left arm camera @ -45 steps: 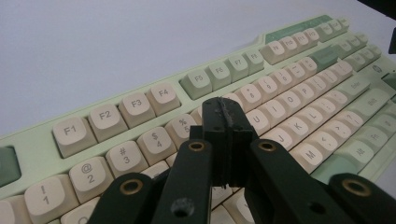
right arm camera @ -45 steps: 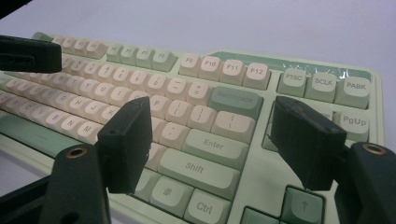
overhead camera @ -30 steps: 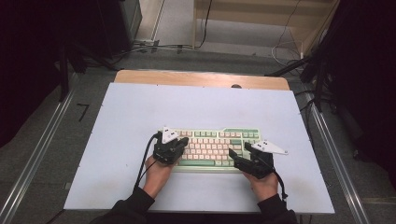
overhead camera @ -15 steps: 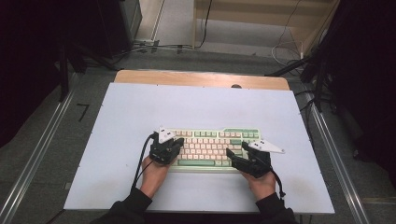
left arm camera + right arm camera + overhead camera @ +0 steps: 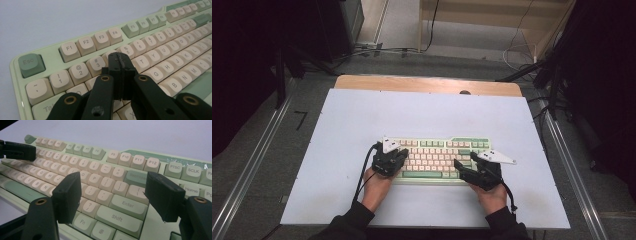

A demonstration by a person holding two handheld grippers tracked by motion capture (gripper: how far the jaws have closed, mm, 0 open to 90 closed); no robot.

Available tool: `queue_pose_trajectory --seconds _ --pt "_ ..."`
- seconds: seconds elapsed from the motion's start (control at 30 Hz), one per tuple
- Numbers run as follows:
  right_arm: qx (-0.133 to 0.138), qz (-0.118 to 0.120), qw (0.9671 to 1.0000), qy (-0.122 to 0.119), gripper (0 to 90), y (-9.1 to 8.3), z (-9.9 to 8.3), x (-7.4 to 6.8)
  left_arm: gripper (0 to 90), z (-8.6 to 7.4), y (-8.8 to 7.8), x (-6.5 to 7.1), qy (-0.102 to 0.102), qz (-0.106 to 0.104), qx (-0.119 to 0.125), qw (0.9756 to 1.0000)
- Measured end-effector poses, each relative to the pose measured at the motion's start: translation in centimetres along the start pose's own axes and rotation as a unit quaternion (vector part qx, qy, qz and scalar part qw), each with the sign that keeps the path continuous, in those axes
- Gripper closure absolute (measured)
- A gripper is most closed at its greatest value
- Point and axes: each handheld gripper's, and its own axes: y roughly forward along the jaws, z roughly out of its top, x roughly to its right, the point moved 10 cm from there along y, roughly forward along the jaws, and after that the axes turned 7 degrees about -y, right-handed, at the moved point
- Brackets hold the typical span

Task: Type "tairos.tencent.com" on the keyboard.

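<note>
High view: the keyboard (image 5: pixel 437 157) lies long side across the white table (image 5: pixel 337 130), close to the person. The left tool (image 5: pixel 119 58), pressed together, hangs over the number keys. The right tool (image 5: pixel 113 197) (spread wide, holding nothing) hovers above Enter.

**Room and surroundings, seen from above**

A pale blue-white tabletop (image 5: pixel 362 120) with a wooden far edge (image 5: pixel 427 84) stands on a grey floor (image 5: pixel 287 130). Metal rails (image 5: pixel 247 172) run along both sides. Cables (image 5: pixel 377 50) lie beyond, near light wooden furniture (image 5: pixel 492 15). Dark drapes (image 5: pixel 242 60) flank the scene.
</note>
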Motion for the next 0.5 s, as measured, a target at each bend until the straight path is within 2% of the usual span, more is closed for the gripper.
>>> queue_pose_trajectory --seconds 0.27,0.33,0.5 --pt "0.000 0.000 1.0000 -0.001 27.9 0.01 -0.01 0.01 90.0 -0.04 0.06 -0.06 -0.003 0.001 -0.002 1.0000" --pt "0.000 0.000 1.0000 -0.001 27.9 0.02 -0.01 -0.02 90.0 -0.25 0.20 -0.16 -0.001 0.002 -0.010 1.0000" --pt "-0.001 0.000 1.0000 0.000 27.9 0.02 -0.03 -0.04 90.0 -0.11 0.04 -0.08 -0.010 -0.006 -0.003 0.9999"
